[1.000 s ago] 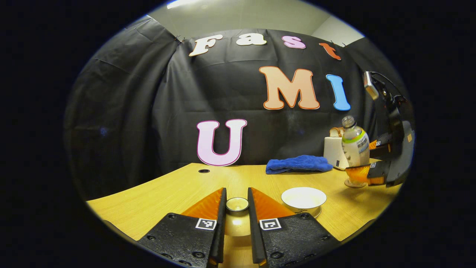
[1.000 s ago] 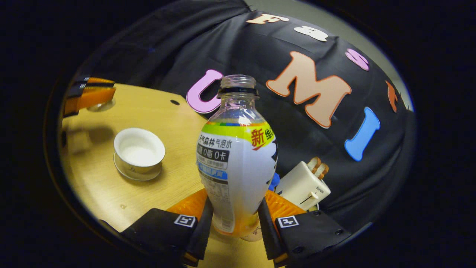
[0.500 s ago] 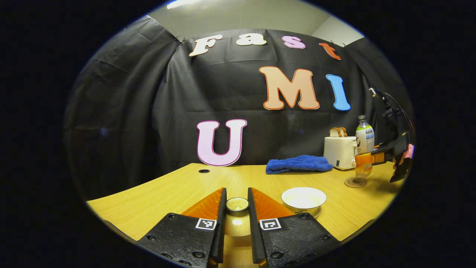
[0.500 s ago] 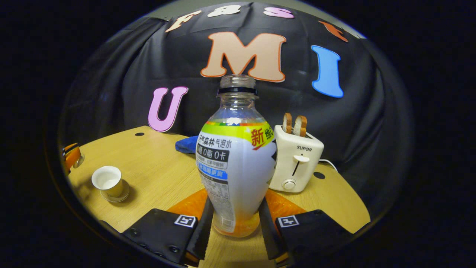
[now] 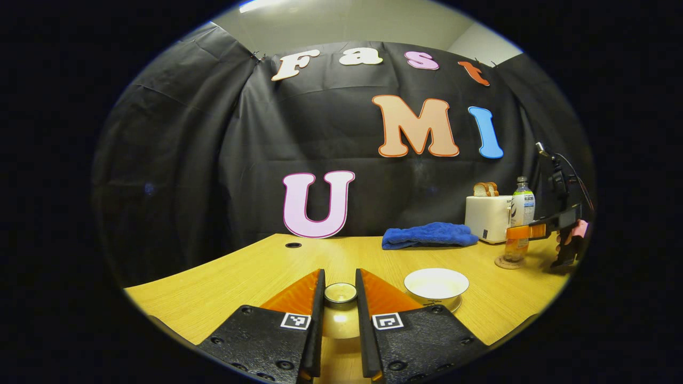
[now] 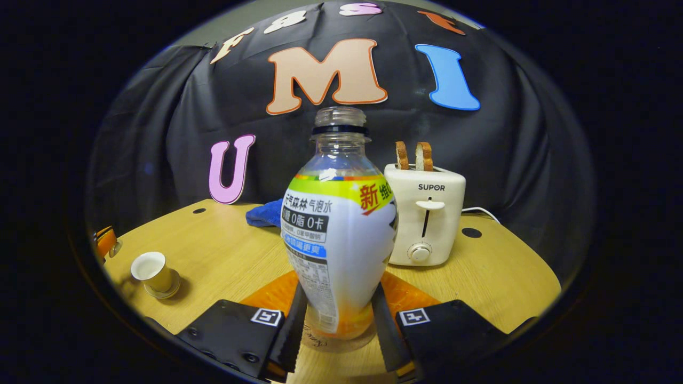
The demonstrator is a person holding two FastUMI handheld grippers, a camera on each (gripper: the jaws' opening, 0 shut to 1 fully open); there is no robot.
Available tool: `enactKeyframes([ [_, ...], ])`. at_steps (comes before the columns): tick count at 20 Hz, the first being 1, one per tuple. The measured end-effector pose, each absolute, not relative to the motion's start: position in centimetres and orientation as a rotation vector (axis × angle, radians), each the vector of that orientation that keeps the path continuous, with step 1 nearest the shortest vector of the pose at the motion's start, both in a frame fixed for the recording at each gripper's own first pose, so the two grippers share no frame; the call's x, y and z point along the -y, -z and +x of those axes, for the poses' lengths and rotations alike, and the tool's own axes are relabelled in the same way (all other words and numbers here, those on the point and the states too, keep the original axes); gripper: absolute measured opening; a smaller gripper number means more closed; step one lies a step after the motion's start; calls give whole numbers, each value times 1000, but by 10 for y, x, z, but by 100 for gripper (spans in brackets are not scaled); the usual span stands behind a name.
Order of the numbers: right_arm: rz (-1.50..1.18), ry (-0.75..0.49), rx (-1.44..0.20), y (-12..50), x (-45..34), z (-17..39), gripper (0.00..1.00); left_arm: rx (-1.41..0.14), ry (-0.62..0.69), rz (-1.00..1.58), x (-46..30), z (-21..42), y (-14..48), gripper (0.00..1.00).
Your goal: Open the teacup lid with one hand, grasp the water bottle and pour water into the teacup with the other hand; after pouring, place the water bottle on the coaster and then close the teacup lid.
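Standing upright between the right gripper's two fingers, the water bottle has its base resting on the round coaster on the wooden table; both fingers press against its lower body from either side, so the jaws are closed on it; its cap is off and the neck is open; the wrapper carries printed writing and a bright band near the shoulder. In the left gripper view the same bottle shows far off at the right on the coaster, with the right gripper around it and a hand behind. The left gripper has its jaws narrowed onto the teacup lid, both fingers touching its knob; the lid is raised off the open teacup, which sits on its saucer just to the right. Beyond lie a blue towel and a white toaster with two bread slices; its front bears a brand name.
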State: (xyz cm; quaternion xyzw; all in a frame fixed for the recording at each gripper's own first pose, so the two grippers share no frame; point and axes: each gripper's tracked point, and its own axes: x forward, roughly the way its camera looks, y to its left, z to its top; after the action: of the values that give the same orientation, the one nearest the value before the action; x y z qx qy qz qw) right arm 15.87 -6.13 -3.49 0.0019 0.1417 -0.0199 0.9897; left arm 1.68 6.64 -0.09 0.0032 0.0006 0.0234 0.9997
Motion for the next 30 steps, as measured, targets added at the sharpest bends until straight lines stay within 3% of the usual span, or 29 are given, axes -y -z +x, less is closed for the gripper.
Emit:
enactKeyframes([
  [6,8,36,-288,39,62,157,71,-2,-47,7,-66,17,1,27],
  [11,38,7,-282,37,58,148,93,-1,-47,7,-66,17,0,27],
  [12,32,3,-281,37,57,145,94,-1,-47,6,-66,17,1,27],
  [13,15,-1,-277,36,56,141,87,-1,-47,6,-66,17,1,27],
  [15,-7,-10,-266,36,54,134,94,-1,-46,6,-67,17,1,27],
  [16,-10,-8,-264,38,52,131,90,-1,-47,6,-66,17,0,27],
  [30,-41,64,-237,42,70,94,94,-2,-30,6,-61,20,1,27],
])
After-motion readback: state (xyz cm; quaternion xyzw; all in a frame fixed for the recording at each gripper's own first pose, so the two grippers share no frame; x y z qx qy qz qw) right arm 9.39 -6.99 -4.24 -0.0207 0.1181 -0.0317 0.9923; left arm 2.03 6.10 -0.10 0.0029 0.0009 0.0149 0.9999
